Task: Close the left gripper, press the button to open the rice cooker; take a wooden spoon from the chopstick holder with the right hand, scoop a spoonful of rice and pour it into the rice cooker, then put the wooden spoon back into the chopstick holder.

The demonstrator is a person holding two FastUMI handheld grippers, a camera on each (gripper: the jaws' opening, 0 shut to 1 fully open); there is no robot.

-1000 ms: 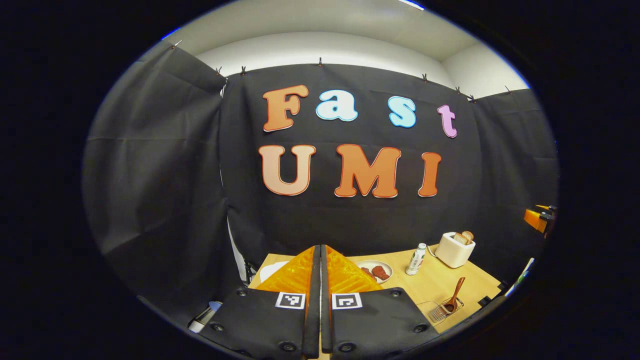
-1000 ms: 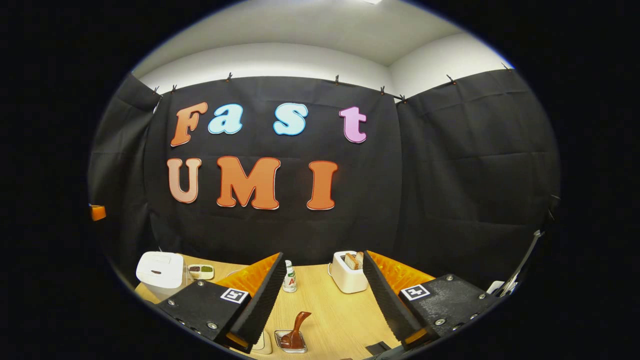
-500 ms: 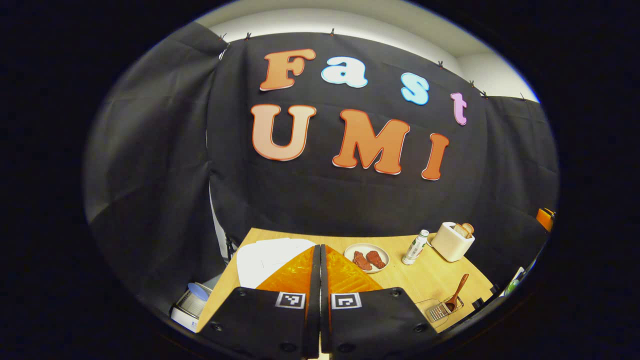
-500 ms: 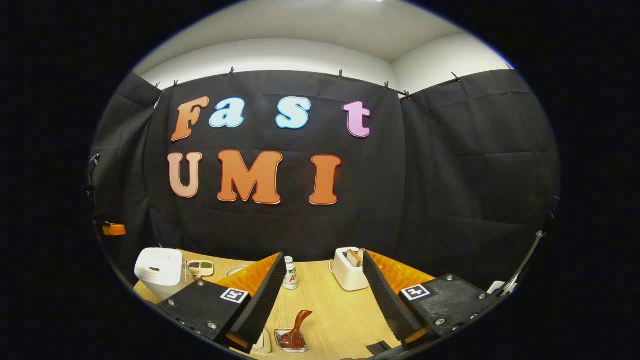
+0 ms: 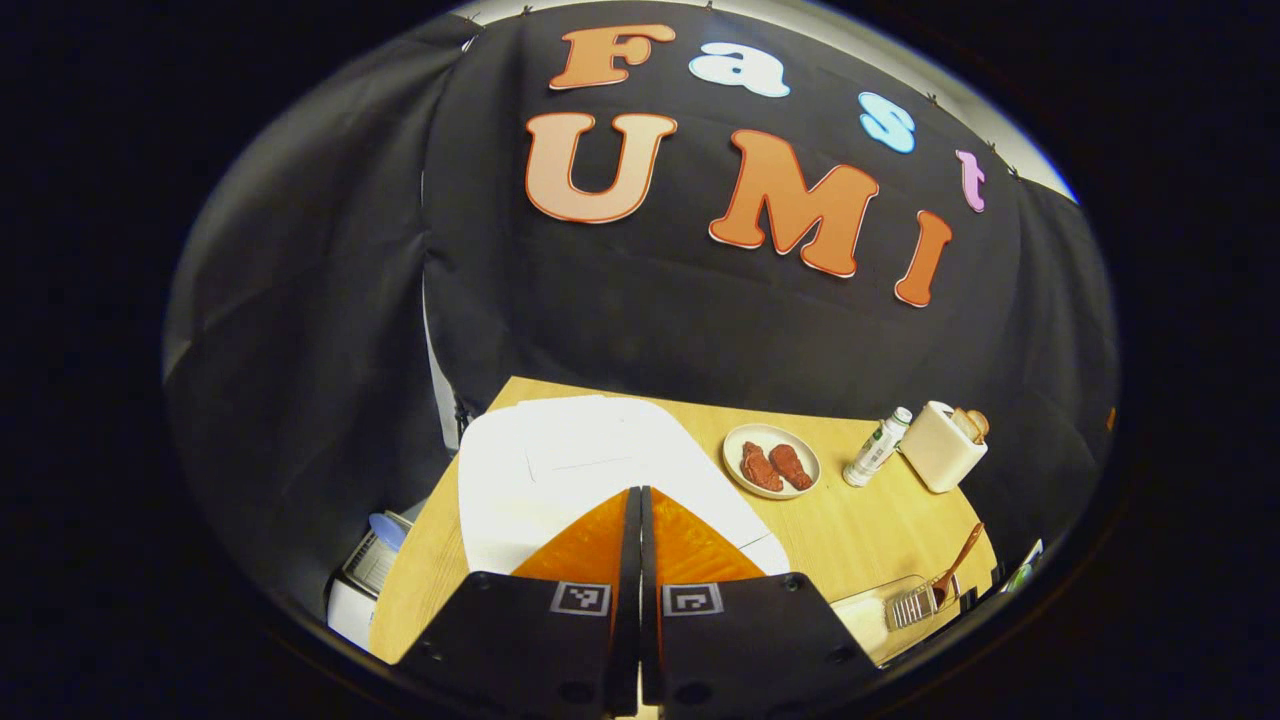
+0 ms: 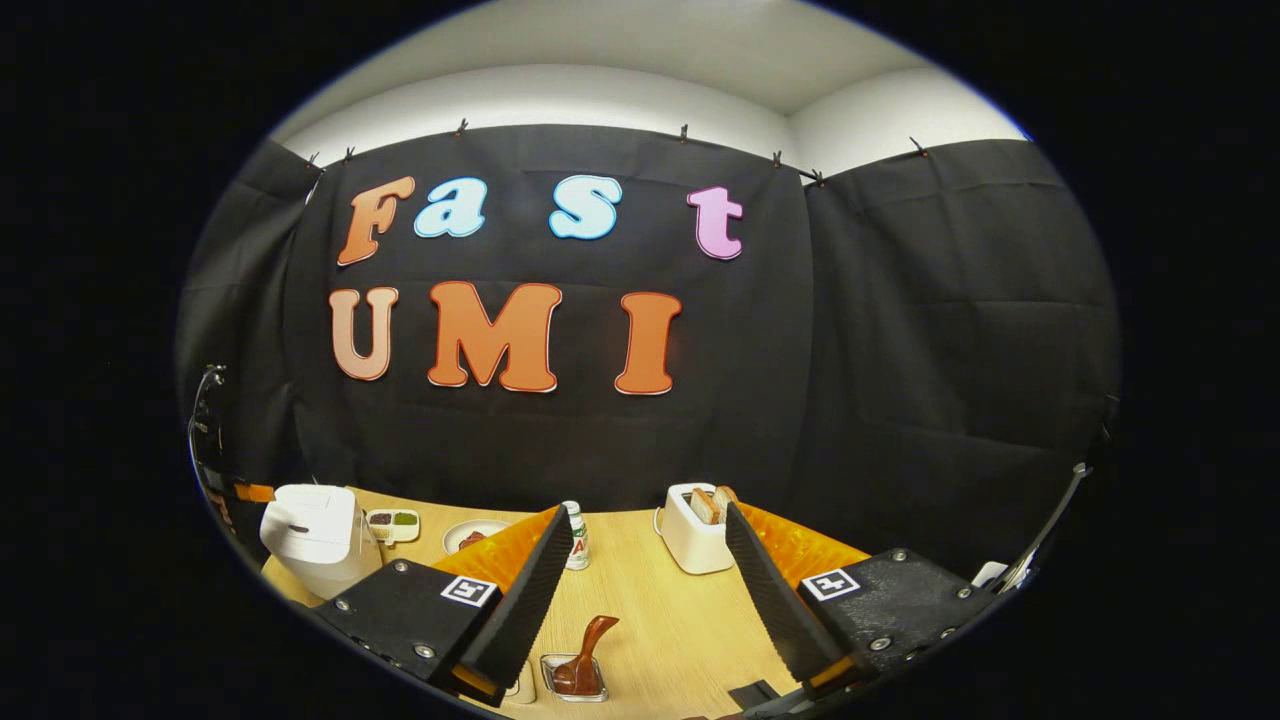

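Observation:
The white rice cooker sits with its lid down at the table's left end, just under and ahead of my left gripper, which is shut with nothing between its fingers. In the right gripper view the rice cooker stands at the far left. The wooden spoon stands bowl-down in a clear chopstick holder close below my right gripper, which is open and holds nothing. In the left gripper view the wooden spoon leans in the chopstick holder at the right.
On the wooden table stand a white toaster holding bread, a small bottle, a plate of red meat and a small divided dish. A blue-lidded container sits below the table's left edge.
My left gripper has tilted down and moved toward the rice cooker, whose lid now looms large under its shut fingers. The right gripper has barely moved and stays open.

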